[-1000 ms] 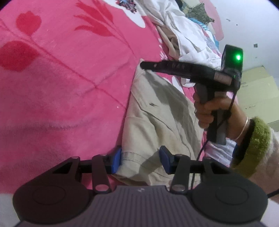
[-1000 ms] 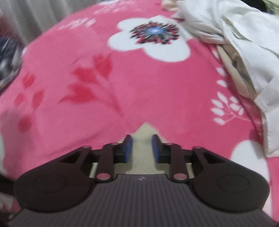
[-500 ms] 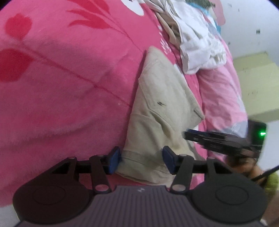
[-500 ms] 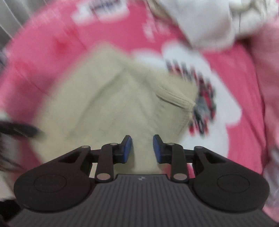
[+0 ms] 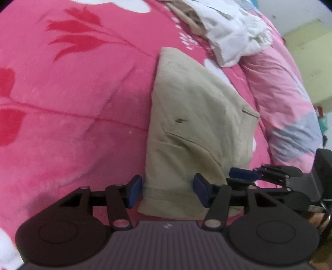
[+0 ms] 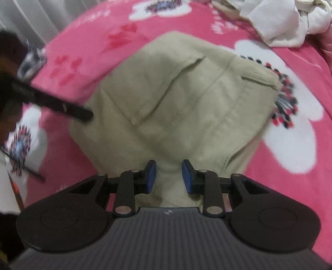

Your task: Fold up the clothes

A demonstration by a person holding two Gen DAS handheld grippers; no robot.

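Observation:
Folded beige trousers (image 5: 191,116) lie on the pink flowered blanket (image 5: 72,103). My left gripper (image 5: 168,192) is open and straddles the waistband end nearest me. Its left pad stands just off the cloth's edge and neither pad presses. My right gripper (image 5: 232,176) reaches in from the right over the near right edge of the trousers. In the right wrist view the trousers (image 6: 186,93) fill the middle. There my right gripper (image 6: 169,176) shows a narrow gap with beige cloth seen through it and no pinch visible. The left gripper (image 6: 87,115) shows as a blurred dark bar at the left.
A heap of white and beige clothes (image 5: 232,35) lies at the far end of the bed, also top right in the right wrist view (image 6: 280,22). A pale pink quilt (image 5: 280,93) runs along the right side. A yellow-green cabinet (image 5: 307,41) stands beyond. A grey curtain (image 6: 31,16) hangs far left.
My right gripper left the far tip of the trousers and swung back to their near right edge. The left jaws widened a little, and the left gripper rose and rolled.

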